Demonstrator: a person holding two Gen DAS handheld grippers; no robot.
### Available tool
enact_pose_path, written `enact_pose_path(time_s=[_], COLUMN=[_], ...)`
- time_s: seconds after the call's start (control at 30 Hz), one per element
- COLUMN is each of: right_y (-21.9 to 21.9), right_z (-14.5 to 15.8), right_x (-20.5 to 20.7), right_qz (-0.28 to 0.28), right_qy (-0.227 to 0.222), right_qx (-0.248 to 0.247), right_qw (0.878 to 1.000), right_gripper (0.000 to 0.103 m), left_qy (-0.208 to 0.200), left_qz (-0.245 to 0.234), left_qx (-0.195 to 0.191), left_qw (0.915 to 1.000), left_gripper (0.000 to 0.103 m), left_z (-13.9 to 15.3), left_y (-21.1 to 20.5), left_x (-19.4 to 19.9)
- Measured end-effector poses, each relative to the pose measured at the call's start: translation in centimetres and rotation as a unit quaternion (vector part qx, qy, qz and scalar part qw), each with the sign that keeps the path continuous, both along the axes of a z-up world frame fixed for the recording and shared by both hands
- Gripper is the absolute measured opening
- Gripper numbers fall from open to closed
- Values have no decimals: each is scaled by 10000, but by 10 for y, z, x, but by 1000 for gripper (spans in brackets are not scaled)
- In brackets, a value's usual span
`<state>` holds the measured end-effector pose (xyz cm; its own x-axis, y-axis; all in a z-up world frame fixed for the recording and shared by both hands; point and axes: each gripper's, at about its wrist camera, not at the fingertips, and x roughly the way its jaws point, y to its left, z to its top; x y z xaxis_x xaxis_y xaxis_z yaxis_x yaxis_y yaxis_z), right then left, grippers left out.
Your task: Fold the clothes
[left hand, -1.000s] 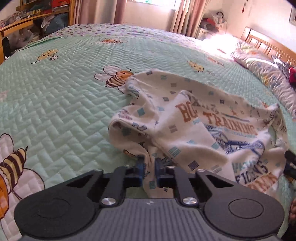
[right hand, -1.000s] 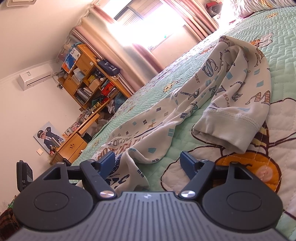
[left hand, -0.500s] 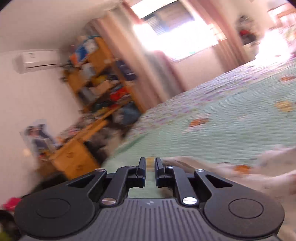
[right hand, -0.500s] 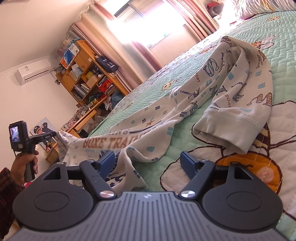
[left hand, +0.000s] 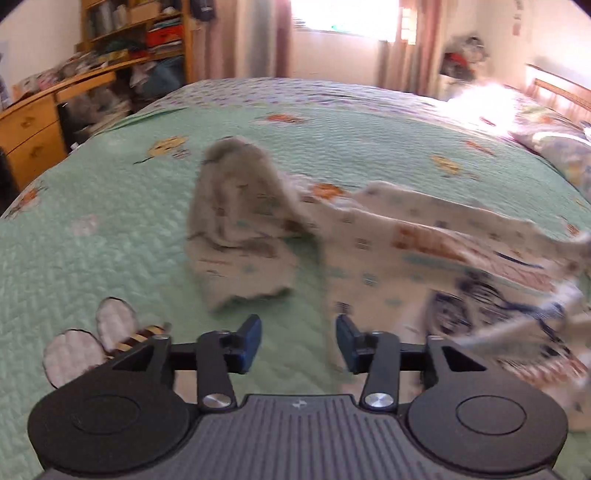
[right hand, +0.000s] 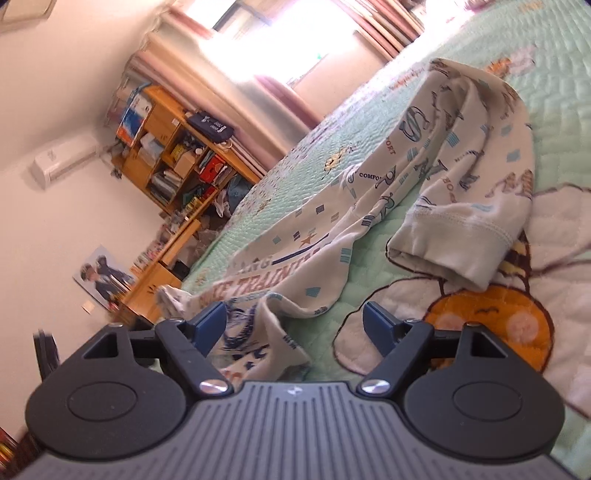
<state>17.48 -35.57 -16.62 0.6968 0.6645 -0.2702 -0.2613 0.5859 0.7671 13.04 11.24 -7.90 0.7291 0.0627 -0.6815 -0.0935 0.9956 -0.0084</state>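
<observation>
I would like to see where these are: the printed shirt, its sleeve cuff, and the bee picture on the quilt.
printed shirt (right hand: 295,236), right wrist view, on the chest print.
sleeve cuff (right hand: 454,247), right wrist view, on the stitched hem band.
bee picture (left hand: 110,332), left wrist view, on a white wing.

A green quilt printed with bees covers the bed. Beyond its far-left corner stand a wooden desk and cluttered shelves. Curtains flank a bright window; pillows lie at the bed's right edge.
</observation>
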Motion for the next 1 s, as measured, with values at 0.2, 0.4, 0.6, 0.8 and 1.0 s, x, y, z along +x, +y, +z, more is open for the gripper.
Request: enact_pose_path(time_s=[0.2, 0.4, 0.6, 0.8, 1.0], right_y=[-6, 46, 86, 69, 4], right_z=[4, 9, 13, 13, 49], right_x=[-37, -43, -41, -36, -56], right_qz=[523, 1067, 1468, 1169, 782], right_qy=[601, 84, -395, -429, -667], right_qx=[92, -1061, -2063, -2200, -1888], right_qw=[9968, 9886, 9666, 9675, 9766], right_gripper=[89, 90, 89, 4, 4], left_qy=[27, 250, 304, 407, 354], left_qz=[-172, 128, 122, -58, -38], left_qx=[-116, -664, -716, -681, -716], left_qw=[9998, 9974, 9969, 9968, 9968], left_gripper=[65, 69, 73, 75, 77], left_z=[4, 2, 6, 6, 9], left_y=[-24, -24, -34, -52, -52], left_x=[-20, -39, -51, -45, -37])
